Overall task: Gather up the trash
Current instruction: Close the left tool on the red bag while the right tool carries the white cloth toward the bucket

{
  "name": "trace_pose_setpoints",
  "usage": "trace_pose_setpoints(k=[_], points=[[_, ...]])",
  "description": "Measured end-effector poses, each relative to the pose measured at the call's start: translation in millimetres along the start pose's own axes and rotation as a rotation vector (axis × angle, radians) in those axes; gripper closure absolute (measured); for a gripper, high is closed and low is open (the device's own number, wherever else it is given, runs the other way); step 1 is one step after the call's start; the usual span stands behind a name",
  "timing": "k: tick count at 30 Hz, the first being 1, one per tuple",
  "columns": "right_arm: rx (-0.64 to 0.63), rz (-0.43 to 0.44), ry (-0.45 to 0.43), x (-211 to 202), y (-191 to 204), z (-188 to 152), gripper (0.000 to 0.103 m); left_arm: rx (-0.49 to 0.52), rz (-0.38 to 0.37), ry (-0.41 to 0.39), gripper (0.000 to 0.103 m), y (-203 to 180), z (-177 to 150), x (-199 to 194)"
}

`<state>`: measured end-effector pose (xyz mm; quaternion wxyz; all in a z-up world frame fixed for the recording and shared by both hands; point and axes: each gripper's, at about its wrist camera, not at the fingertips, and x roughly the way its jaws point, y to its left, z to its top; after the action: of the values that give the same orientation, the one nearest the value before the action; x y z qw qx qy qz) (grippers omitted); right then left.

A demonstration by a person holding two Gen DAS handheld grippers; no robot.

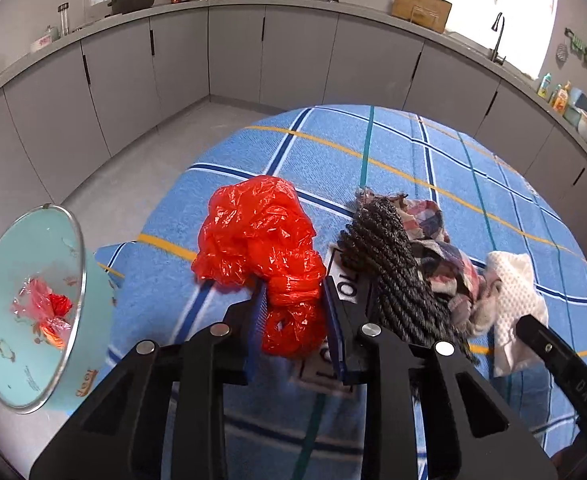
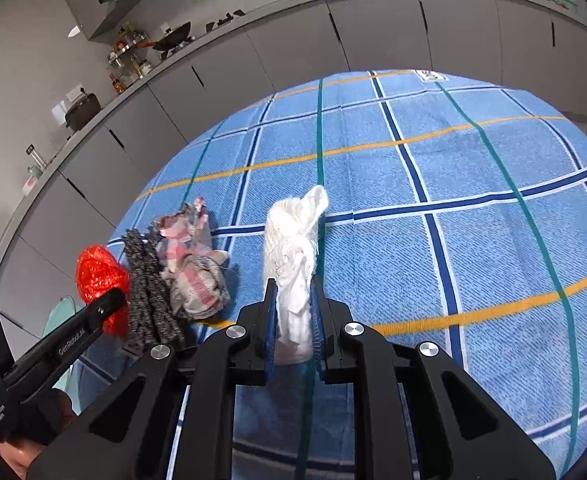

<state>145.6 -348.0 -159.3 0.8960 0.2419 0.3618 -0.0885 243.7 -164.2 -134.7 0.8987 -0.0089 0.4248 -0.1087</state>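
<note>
A crumpled red plastic bag (image 1: 259, 236) lies on the blue checked tablecloth (image 1: 393, 152), and my left gripper (image 1: 293, 312) is shut on its near end. Right of it lie a dark knitted piece (image 1: 385, 256), a plaid rag (image 1: 445, 256) and a white paper towel (image 1: 513, 292). In the right wrist view my right gripper (image 2: 293, 312) is shut on that white paper towel (image 2: 293, 248), which stands up between the blue pads. The red bag (image 2: 99, 272), the dark knit (image 2: 149, 288) and the plaid rag (image 2: 191, 268) lie to its left.
A light blue bin (image 1: 33, 312) with a metal rim stands left of the table, with red wrappers inside. Grey kitchen cabinets (image 1: 233, 52) and a counter with pots run behind. The left gripper's black body (image 2: 53, 352) crosses the lower left of the right wrist view.
</note>
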Motion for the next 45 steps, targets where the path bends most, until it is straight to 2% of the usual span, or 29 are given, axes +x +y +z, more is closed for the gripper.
trace_pose_setpoints(k=[10,21,31,45], points=[[-0.043,0.019,-0.067,-36.4,28.6,-12.3,0.087,0.040,0.005,-0.028,0.076,23.1,-18.6,-47.3],[-0.090,0.056,-0.082,-55.5,61.8,-27.3,0.086,0.046,0.030,-0.067,0.076,44.0,-32.2,-85.1],[-0.129,0.075,-0.079,-63.1,81.6,-39.2,0.086,0.043,0.023,-0.067,0.076,51.6,-39.9,-93.1],[-0.142,0.086,-0.077,-70.3,85.0,-49.1,0.086,0.055,0.001,-0.068,0.076,48.8,-46.7,-99.0]])
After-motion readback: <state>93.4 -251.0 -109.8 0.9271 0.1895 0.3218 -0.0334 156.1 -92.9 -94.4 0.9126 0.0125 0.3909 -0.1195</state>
